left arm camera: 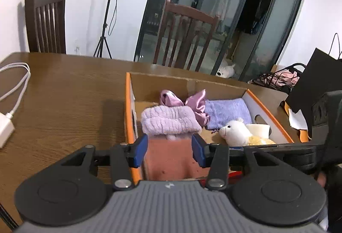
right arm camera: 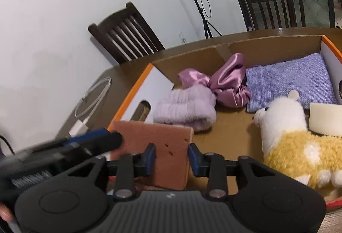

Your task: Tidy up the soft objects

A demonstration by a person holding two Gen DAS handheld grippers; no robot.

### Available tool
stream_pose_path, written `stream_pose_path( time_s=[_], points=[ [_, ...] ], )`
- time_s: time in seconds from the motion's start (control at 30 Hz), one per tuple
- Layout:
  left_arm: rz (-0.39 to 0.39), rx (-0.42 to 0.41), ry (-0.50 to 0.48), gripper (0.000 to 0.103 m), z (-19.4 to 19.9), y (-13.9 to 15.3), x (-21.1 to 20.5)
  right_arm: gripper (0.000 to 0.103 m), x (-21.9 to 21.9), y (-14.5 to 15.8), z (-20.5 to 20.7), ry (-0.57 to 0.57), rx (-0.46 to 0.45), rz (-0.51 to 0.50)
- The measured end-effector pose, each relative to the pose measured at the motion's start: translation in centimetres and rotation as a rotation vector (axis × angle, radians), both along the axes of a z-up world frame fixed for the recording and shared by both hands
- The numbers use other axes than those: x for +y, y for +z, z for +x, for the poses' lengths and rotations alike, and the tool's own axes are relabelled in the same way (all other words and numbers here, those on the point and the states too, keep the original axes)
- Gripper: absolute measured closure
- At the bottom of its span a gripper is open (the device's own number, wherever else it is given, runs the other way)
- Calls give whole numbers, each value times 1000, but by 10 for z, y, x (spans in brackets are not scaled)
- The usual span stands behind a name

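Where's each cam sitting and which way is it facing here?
Left wrist: on the left gripper, angled down into the orange-edged cardboard box; its blue pads straddle the pink sponge block; right gripper at right.
Right wrist: on the right gripper, facing the box from its other side; left gripper crosses at left.
Shared: sponge, lilac fluffy headband, white-and-yellow plush alpaca.

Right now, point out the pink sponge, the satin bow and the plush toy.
pink sponge (right arm camera: 168, 147), right wrist view, front face.
satin bow (right arm camera: 226, 81), right wrist view, right loop.
plush toy (right arm camera: 282, 113), right wrist view, white head.
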State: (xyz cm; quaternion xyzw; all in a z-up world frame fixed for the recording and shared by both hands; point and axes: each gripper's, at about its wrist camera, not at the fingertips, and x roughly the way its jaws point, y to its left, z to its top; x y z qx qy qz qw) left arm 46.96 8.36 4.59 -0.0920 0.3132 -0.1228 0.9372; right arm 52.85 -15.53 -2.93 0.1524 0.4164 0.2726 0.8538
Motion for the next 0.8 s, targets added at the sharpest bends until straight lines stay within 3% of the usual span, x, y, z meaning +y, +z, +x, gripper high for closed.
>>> stream_pose_path(
  time_s=[0.23,0.33,0.47,0.6,0.8],
  points=[
    [44,-90,34,48,-42,44,12,54,-16,56,-33,-18,-125,-7],
    [66,-148,41,34,-71,65,16,48,-34,87,-57,-33,-200,-24],
    [118,-204,28,26,-116,79,18,40,-70,118,-99,-60,-291,-35],
    [185,-260,20,22,-156,86,14,35,-101,134,-138,-106,-355,-72],
    [208,-319,44,22,-198,93,6,33,-116,148,-182,-134,-429,-65]
  ],
)
